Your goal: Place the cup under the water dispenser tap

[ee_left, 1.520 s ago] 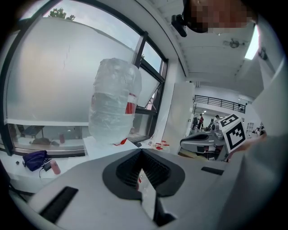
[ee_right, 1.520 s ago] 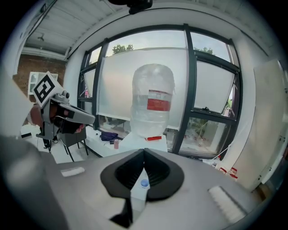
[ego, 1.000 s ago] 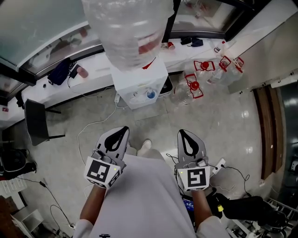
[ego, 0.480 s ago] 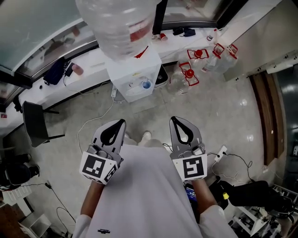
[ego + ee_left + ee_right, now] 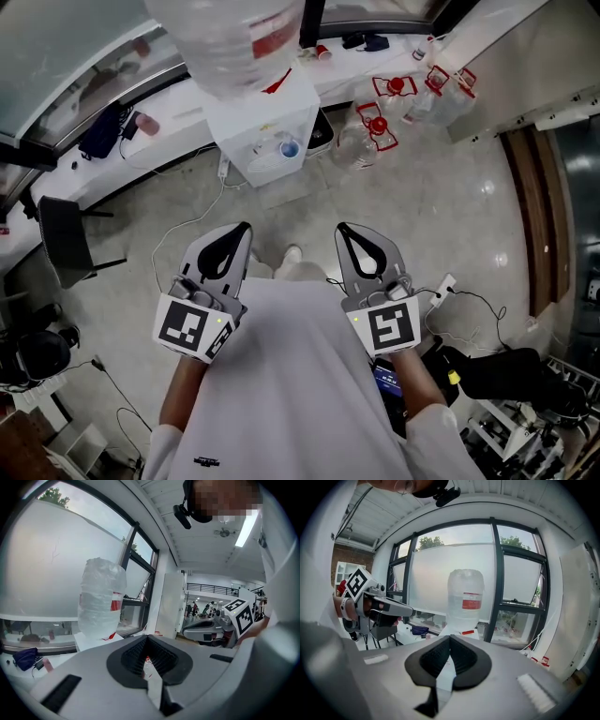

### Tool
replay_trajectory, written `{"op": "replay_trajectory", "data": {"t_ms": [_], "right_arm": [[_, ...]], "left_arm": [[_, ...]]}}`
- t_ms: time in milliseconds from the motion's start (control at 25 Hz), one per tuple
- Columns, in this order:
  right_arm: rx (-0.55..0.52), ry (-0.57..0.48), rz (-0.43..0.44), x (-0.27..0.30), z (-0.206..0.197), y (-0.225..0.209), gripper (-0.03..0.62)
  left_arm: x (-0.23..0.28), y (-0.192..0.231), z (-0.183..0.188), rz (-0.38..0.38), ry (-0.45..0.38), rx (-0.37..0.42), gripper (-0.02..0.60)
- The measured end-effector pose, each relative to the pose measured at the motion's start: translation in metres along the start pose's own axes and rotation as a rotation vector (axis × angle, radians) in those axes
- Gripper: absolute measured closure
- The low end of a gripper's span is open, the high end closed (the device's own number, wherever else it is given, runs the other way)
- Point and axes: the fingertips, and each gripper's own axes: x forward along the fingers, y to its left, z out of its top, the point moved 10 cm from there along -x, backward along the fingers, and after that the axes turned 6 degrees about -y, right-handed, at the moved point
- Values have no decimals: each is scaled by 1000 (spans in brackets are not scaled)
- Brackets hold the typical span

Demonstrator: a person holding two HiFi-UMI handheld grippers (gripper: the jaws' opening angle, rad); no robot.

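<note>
The white water dispenser (image 5: 258,122) stands ahead of me on the floor, topped by a big clear bottle (image 5: 225,37). A small blue round part (image 5: 289,148) shows on its front; I cannot tell whether it is a tap or a cup. A red cup (image 5: 322,51) and a pink cup (image 5: 145,123) sit on the white counter behind. My left gripper (image 5: 242,228) and right gripper (image 5: 343,228) are held side by side close to my body, both shut with nothing in them. The bottle (image 5: 101,597) rises beyond the left gripper (image 5: 147,637), and the same bottle (image 5: 465,597) beyond the right gripper (image 5: 450,637).
Several empty water jugs with red handles (image 5: 380,122) stand right of the dispenser. A dark chair (image 5: 58,239) is at the left. Cables (image 5: 183,248) trail over the glossy floor, and a white power strip (image 5: 441,291) lies at the right near dark bags (image 5: 497,375).
The dispenser and counter have slid up and left in the head view. Both grippers stay shut and empty, riding slightly higher in the frame.
</note>
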Motion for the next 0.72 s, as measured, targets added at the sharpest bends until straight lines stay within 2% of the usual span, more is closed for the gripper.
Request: {"op": "replay_trajectory", "data": {"t_ms": [720], "right_arm": [[14, 35, 17, 3, -8, -16, 583]], "left_arm": [[17, -4, -4, -6, 21, -17, 575]]}}
